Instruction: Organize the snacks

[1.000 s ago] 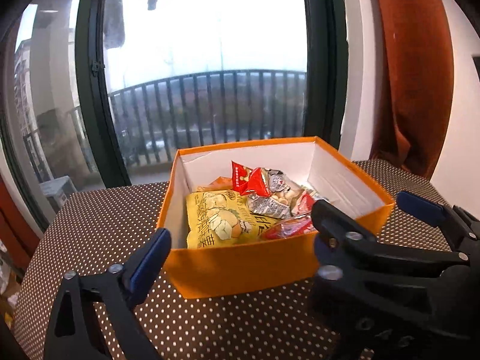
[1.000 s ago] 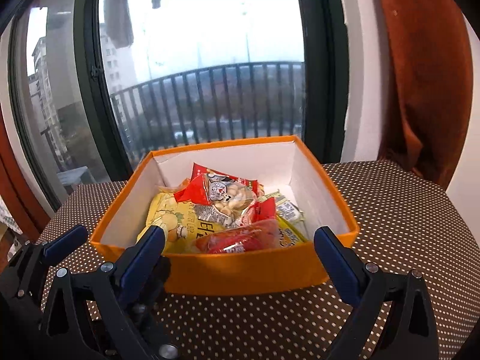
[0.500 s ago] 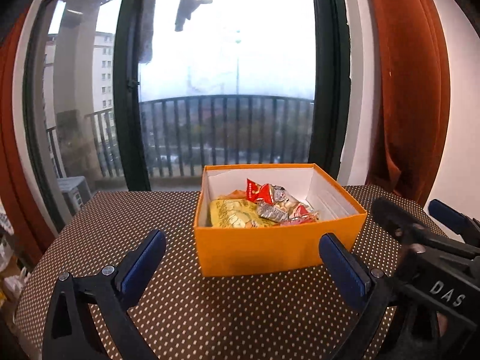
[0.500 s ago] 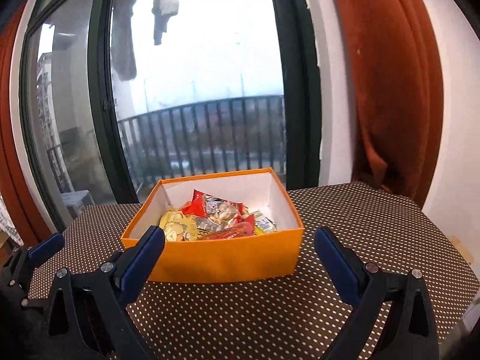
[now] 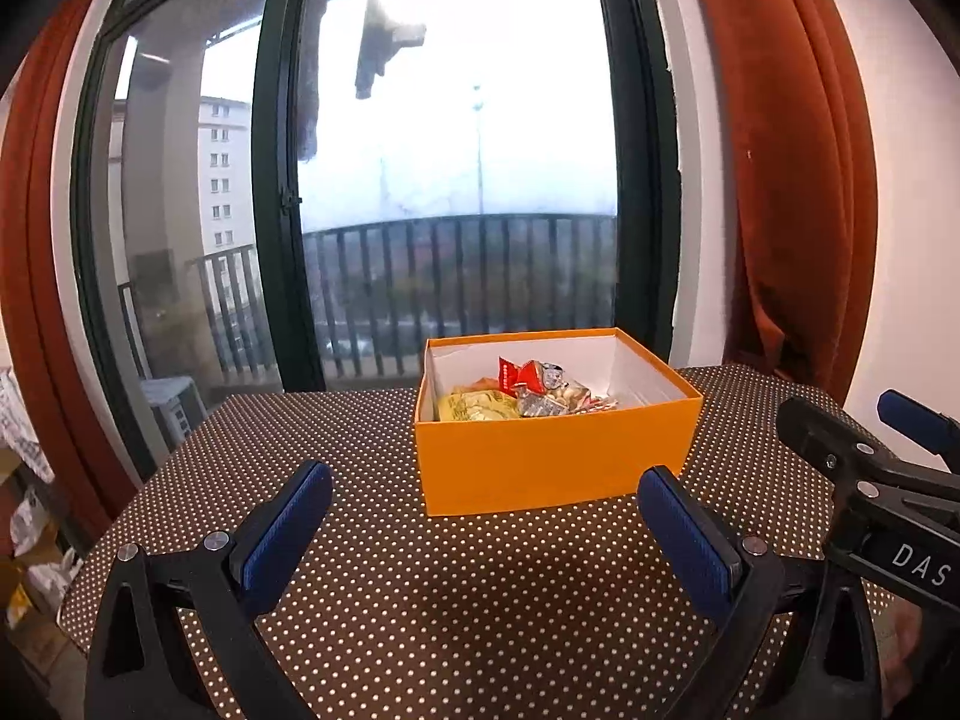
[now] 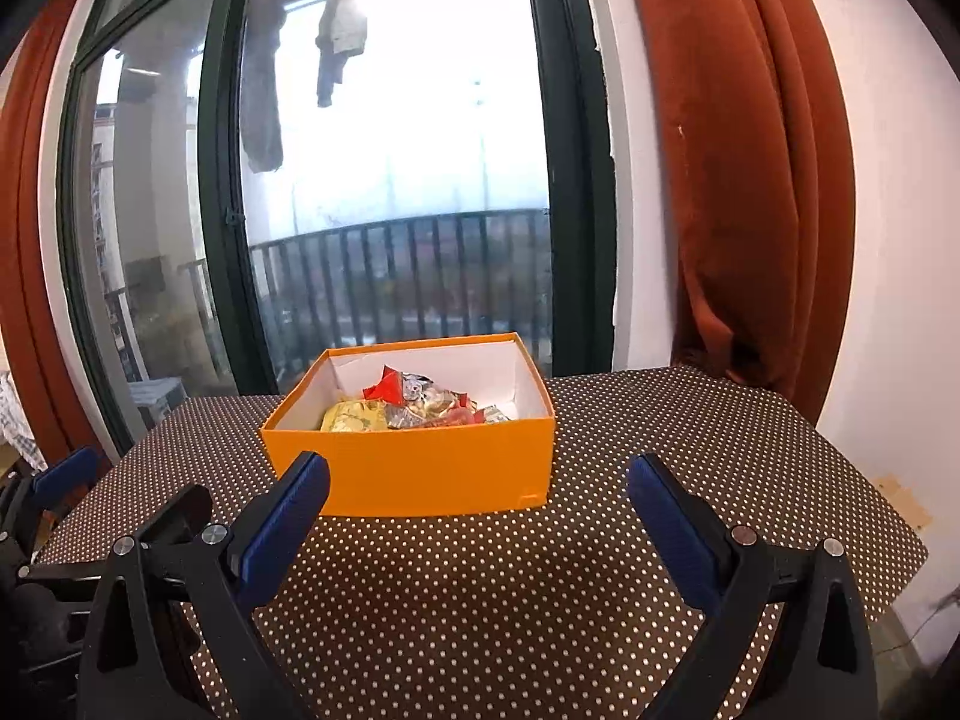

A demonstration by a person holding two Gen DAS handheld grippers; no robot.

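An orange box stands on the brown polka-dot table. It holds several snack packets: a yellow bag, a red packet and silver wrappers. The box also shows in the right wrist view, with the snacks inside. My left gripper is open and empty, well short of the box. My right gripper is open and empty, also short of the box. Each gripper shows at the edge of the other's view.
A glass balcony door with a dark frame stands behind the table. Rust-red curtains hang to the right by a white wall. The table's right edge drops off near the wall. Clutter lies on the floor at far left.
Both grippers have pulled back from the box and risen. The box looks smaller and farther away. Both stay open and empty.
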